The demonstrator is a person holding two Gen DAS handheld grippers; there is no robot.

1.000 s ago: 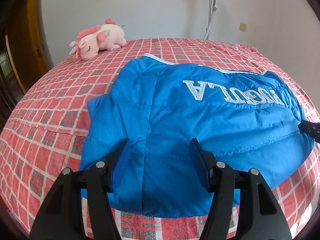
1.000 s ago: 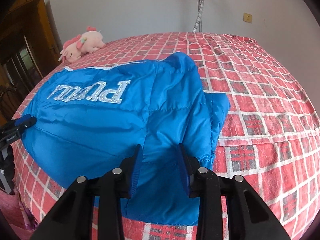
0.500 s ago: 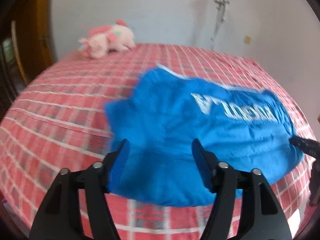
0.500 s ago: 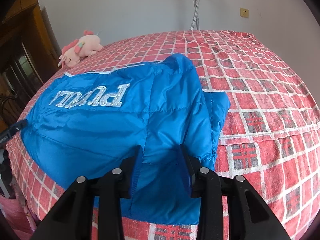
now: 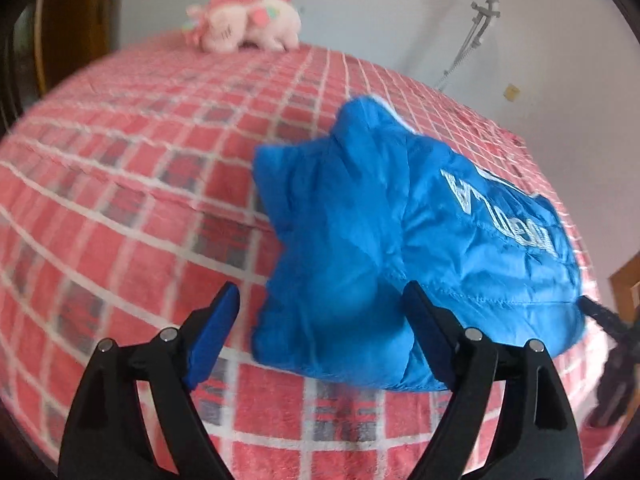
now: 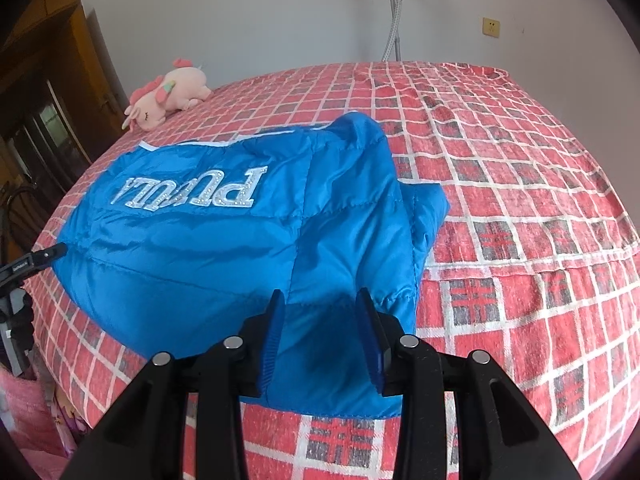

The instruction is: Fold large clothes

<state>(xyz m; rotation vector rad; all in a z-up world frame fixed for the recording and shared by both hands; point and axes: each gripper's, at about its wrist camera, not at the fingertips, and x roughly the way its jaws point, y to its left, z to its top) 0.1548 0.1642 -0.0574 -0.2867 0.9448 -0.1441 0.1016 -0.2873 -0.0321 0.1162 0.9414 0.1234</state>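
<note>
- We judge the fold well advanced: the blue jacket (image 6: 224,248) already lies as a compact, doubled-up bundle on the red checked bedspread (image 6: 520,184), near its front edge, with no loose sleeve trailing out that we can see.
- What seems left is tidying — the end nearer our left gripper (image 5: 320,320) is bunched and crumpled, and a lower layer sticks out past the top one on the opposite side.
- Our left gripper's jaws have just been opening and now stand wide apart; the crumpled corner sits between them, but the left pad is clear of the cloth, so we count it as released.
- Our right gripper (image 6: 320,336) has its jaws partly closed, with the jacket's near hem between the blue pads; whether they truly pinch the fabric we cannot tell.
- The bundle's long axis runs across the bed, side to side along the near edge.
- The white lettering (image 6: 192,196) reads upside down from where we stand, so the garment's top points toward us, and its white-trimmed edge faces the far wall.
- A pink plush toy (image 6: 168,96) rests well apart, by the far corner.
</note>
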